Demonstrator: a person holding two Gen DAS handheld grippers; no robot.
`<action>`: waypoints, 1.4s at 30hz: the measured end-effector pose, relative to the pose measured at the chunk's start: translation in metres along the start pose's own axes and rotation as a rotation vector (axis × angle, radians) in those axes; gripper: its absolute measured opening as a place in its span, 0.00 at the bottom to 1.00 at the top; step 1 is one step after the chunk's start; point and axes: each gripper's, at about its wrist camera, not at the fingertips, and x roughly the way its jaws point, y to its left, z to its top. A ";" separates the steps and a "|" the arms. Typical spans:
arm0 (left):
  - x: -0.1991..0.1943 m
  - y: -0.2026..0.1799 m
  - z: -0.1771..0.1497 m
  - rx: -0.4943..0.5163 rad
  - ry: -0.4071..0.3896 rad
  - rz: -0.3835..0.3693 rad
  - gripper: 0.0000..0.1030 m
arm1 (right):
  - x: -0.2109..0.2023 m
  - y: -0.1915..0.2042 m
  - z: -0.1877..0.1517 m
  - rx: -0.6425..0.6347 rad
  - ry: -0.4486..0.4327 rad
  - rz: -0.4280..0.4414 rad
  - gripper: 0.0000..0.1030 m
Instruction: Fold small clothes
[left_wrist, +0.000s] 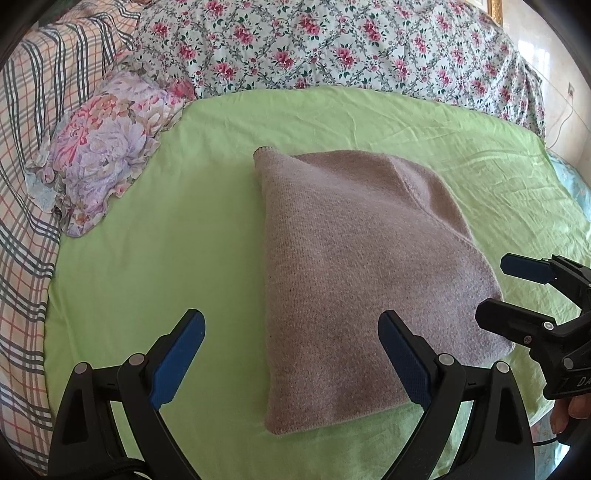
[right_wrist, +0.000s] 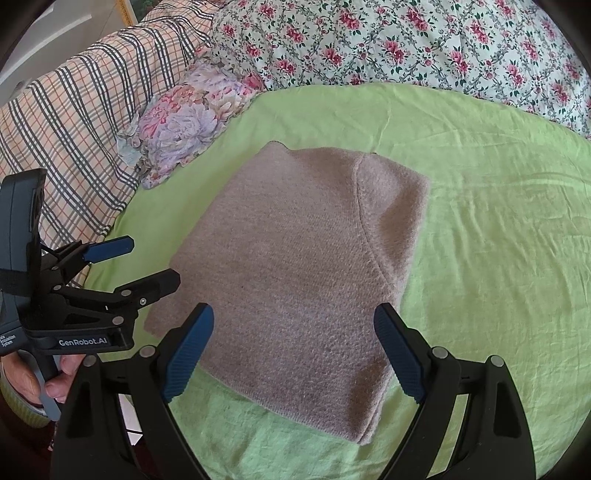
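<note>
Folded knit sweater (left_wrist: 354, 266), pinkish-beige, lying flat on the green sheet (left_wrist: 184, 184) of the bed, centre of frame in both wrist views. Already doubled into a compact, roughly rectangular packet; a sleeve seam curving down the right-hand part in the right wrist view.

Left gripper (left_wrist: 291, 360) spread wide, holding nothing, hovering low in the frame with one blue pad over bare sheet and the other over the near part of the knit. Right gripper (right_wrist: 293, 354) likewise wide apart and empty, straddling the near edge of the sweater at lower centre. Each gripper also visible in the other's view: the right at the right edge of the left view, the left at the left edge of the right view, both beside the garment rather than on it.

Floral pillow (right_wrist: 184, 122) at upper left, well apart from the sweater; plaid quilt (left_wrist: 29, 147) along the left edge; flowered cover (right_wrist: 406, 40) across the top.

Likely light, soft and limp, with a fuzzy surface offering good friction against the pads. No stiffness to rely on: layers apt to slide or sag open if lifted by one point. Best taken at the two near corners, pinching through all layers together, one gripper per corner.
</note>
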 end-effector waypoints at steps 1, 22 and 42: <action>0.000 0.000 0.001 0.000 0.000 0.000 0.93 | 0.000 0.000 0.000 0.001 0.000 0.001 0.86; -0.002 -0.002 0.004 0.006 -0.012 -0.005 0.93 | -0.001 0.000 0.004 -0.001 -0.003 -0.004 0.86; 0.011 -0.002 0.009 0.024 0.010 0.002 0.93 | 0.001 -0.010 0.006 0.011 -0.001 -0.010 0.86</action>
